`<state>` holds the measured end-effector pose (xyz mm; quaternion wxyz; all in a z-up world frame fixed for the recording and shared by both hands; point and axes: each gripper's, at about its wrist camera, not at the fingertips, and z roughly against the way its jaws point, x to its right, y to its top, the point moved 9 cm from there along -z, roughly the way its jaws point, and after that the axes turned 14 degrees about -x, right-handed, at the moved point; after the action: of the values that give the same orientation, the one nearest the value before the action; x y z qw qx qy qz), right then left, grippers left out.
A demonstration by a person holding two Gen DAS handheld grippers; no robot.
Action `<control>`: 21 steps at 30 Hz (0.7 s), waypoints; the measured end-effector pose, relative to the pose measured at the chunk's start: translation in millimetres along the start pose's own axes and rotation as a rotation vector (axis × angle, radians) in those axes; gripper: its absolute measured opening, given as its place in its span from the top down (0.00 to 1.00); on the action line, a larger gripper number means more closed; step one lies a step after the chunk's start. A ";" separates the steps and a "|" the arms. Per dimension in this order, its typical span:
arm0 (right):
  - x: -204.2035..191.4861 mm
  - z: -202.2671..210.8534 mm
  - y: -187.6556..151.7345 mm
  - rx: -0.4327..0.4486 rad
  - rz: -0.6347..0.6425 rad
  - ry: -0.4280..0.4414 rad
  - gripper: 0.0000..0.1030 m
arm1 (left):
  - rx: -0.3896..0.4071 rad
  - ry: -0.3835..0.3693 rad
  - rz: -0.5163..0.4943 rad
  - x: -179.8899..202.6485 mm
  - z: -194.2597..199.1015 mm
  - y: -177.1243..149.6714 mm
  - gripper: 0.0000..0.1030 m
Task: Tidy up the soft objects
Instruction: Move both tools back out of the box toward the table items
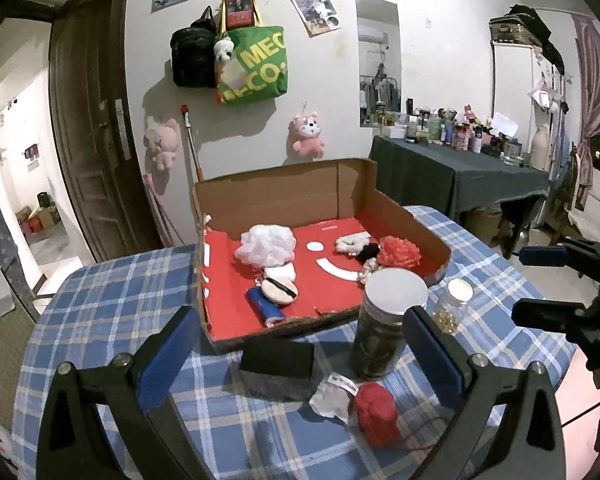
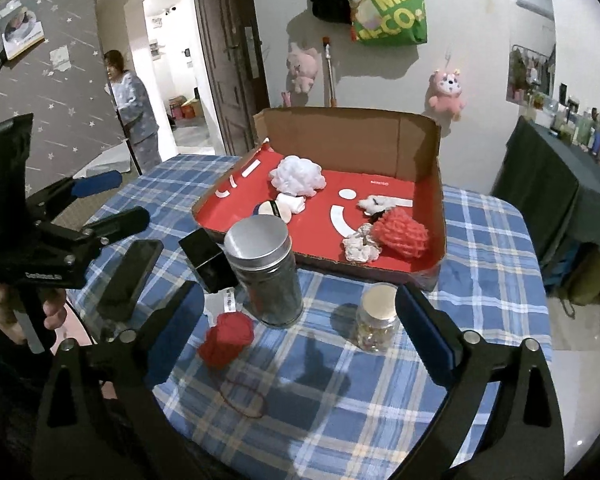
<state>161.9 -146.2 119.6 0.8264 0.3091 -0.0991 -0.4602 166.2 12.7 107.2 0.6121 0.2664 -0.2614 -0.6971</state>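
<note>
On the checked surface [image 2: 480, 240] the sorting looks well along but not finished, judging by how things lie now. Going left to right in the right wrist view: a dark flat object [image 2: 130, 276] and a black box [image 2: 206, 258] sit at the left, then the red yarn ball [image 2: 226, 338] with a white tag beside it lies loose on the cloth, outside the cardboard tray [image 2: 420, 132]; this is the soft thing that appears left to move. Just right of it stands a tall jar with a metal lid [image 2: 266, 272], and further right a small glass jar [image 2: 378, 318]; both are hard and probably stay out. Inside the tray already rest a white fluffy puff [image 2: 296, 176], a round pad with a dark band [image 2: 274, 210], a white scrunchie [image 2: 360, 246] and a red knitted piece [image 2: 400, 236]. The left tool [image 1: 296, 344] hangs over the near edge, tilted downward, its blue pads spread wide with nothing between them, the yarn ball lying just ahead and below. The right tool [image 2: 300, 320] is likewise angled down toward the surface, jaws spread wide and empty, with the small jar close to its right finger and the yarn ball near its left
</note>
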 end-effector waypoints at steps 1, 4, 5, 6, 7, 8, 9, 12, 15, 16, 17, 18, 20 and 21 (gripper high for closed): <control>-0.1 0.3 -1.3 0.002 0.001 -0.001 0.05 | -0.002 0.001 0.002 0.2 -0.3 -2.4 0.00; -4.5 -0.6 -6.8 0.004 0.010 -0.011 0.05 | -0.011 0.004 0.007 2.3 -1.8 -9.0 0.00; -5.8 -2.3 -9.2 0.002 0.012 -0.017 0.05 | -0.014 0.003 0.009 2.8 -2.1 -10.6 0.00; -7.0 -3.0 -11.6 0.001 0.013 -0.018 0.05 | -0.018 0.002 0.010 3.5 -3.1 -12.5 0.00; -8.1 -4.2 -13.5 -0.001 0.013 -0.014 0.05 | -0.023 0.002 0.010 4.0 -4.3 -14.4 0.00; -9.0 -6.6 -16.0 -0.006 0.009 -0.007 0.05 | -0.028 0.001 0.011 4.3 -5.2 -16.1 0.00; -9.7 -7.5 -17.5 -0.009 0.006 -0.003 0.05 | -0.033 0.000 0.012 4.3 -6.4 -18.2 0.00; -10.2 -12.2 -22.5 -0.018 -0.002 0.001 0.05 | -0.047 -0.002 0.018 3.5 -9.2 -25.0 0.00; -12.3 -16.5 -28.5 -0.028 -0.004 0.004 0.05 | -0.065 -0.011 0.026 2.5 -12.9 -34.0 0.00; -13.2 -18.1 -30.6 -0.032 -0.005 0.007 0.05 | -0.073 -0.015 0.027 2.3 -15.2 -37.2 0.00; -13.9 -20.2 -32.7 -0.038 -0.008 0.011 0.05 | -0.085 -0.020 0.028 2.0 -18.2 -40.8 0.00; -14.5 -22.7 -35.1 -0.046 -0.011 0.015 0.05 | -0.096 -0.024 0.031 1.7 -21.3 -44.4 0.00; -15.2 -27.5 -38.9 -0.057 -0.018 0.023 0.05 | -0.117 -0.036 0.037 1.3 -26.7 -51.4 0.00; -15.5 -29.4 -40.3 -0.061 -0.022 0.027 0.05 | -0.125 -0.042 0.039 1.4 -28.9 -54.6 0.00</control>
<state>138.3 -136.6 74.0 0.8316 0.2911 -0.0704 -0.4677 147.1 16.5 48.6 0.6355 0.2078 -0.2350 -0.7055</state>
